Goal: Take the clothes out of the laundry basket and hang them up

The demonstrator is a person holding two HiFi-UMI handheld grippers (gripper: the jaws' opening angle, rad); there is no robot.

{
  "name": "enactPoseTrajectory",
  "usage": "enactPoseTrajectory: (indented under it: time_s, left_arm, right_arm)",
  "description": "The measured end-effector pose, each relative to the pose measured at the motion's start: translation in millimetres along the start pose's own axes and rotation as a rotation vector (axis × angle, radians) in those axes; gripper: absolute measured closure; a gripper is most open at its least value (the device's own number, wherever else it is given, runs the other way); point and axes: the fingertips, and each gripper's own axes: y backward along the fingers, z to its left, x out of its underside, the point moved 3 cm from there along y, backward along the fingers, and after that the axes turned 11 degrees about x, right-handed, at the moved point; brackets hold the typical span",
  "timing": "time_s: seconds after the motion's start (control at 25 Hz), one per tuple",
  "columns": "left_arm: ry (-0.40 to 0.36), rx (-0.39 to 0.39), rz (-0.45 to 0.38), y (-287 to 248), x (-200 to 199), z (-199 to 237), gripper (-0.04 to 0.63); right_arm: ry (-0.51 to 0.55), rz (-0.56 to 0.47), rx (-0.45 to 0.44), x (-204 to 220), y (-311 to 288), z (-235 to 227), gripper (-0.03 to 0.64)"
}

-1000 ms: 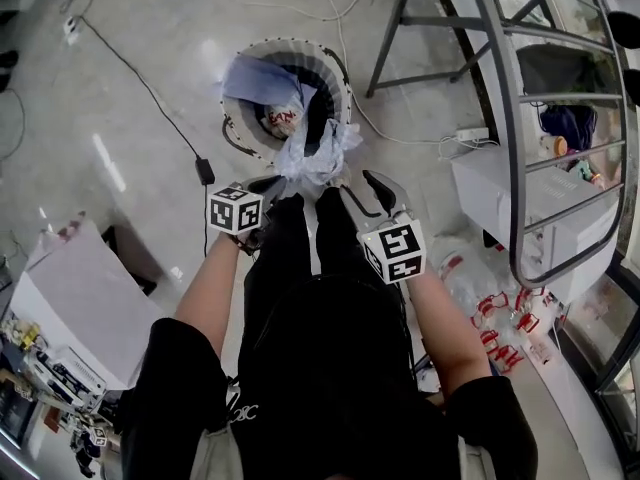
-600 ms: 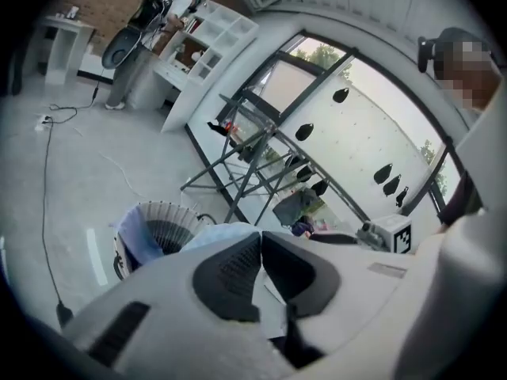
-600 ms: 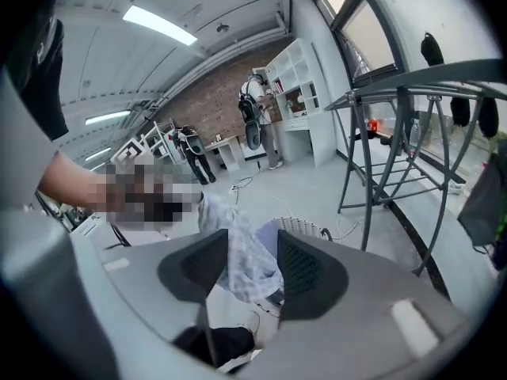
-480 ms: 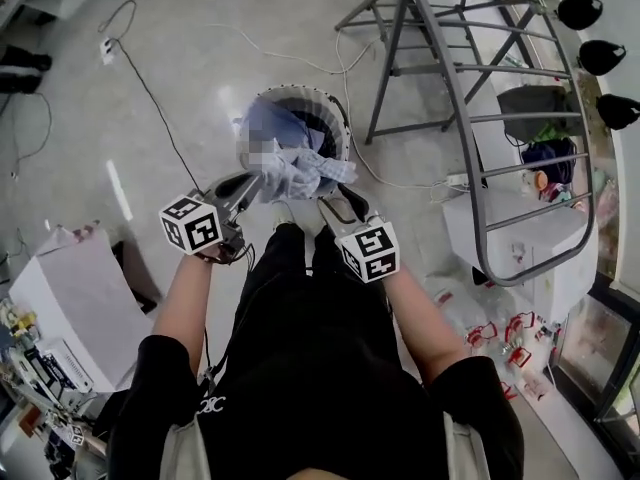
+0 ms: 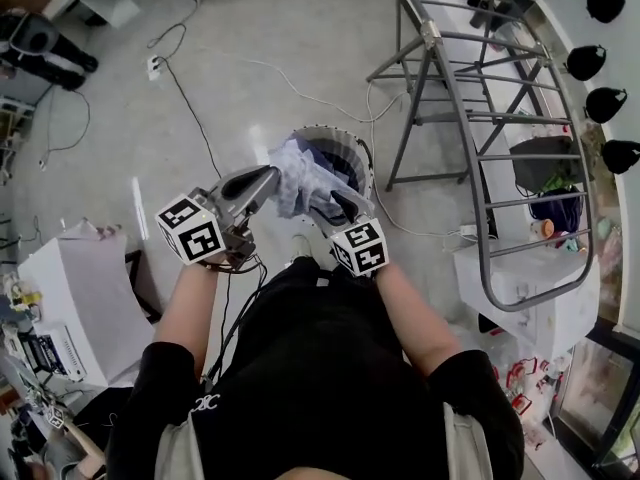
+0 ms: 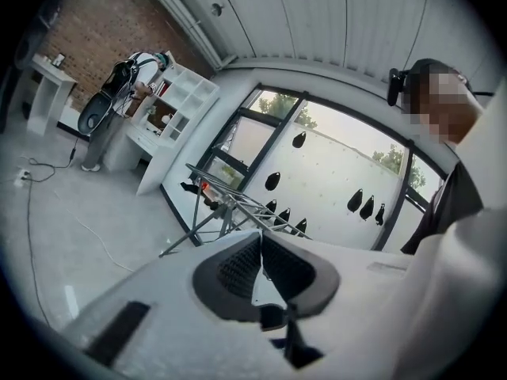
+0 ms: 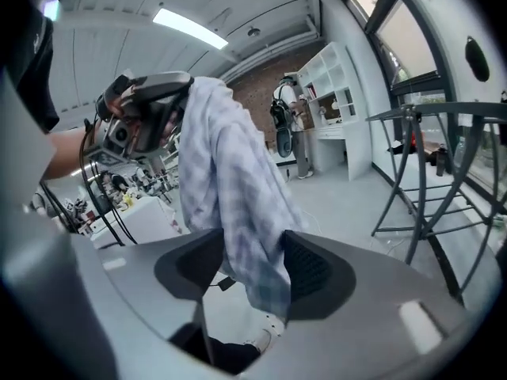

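- left gripper (image 5: pixel 266 176) clenched on top edge of the pale plaid shirt (image 5: pixel 300 175), holding it up above the laundry basket (image 5: pixel 352 140)
- shirt hangs down from the left gripper's tips
- right gripper (image 5: pixel 338 208) released, its jaws have just been opening; hanging part of the shirt sits between its pads
- drying rack (image 5: pixel 470 118) stands on the floor just beside the basket
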Motion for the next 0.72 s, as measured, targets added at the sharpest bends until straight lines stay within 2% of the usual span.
enactPoseTrajectory:
  time_s: [0.12,0.2,0.36,0.72]
  left_arm:
    - [0.006,0.027,-0.029,4,-15,-11,0.581]
    - [-0.008,0.027,-0.043,10,-23,-17,0.581]
    - [-0.048,0.001,-0.067,30,-39,-17,0.581]
    - [-0.099,-0.008,-0.142,51,-67,-5,0.581]
  right_arm:
    - [0.048,0.012,-0.063,-12,-19,22,0.354]
    - [0.095,0.016,-0.040,-19,-29,31,0.380]
    - [0.145,-0.008,0.074,-38,-42,30,0.570]
    - [0.049,-0.097,0.217,-103,-41,-21,0.583]
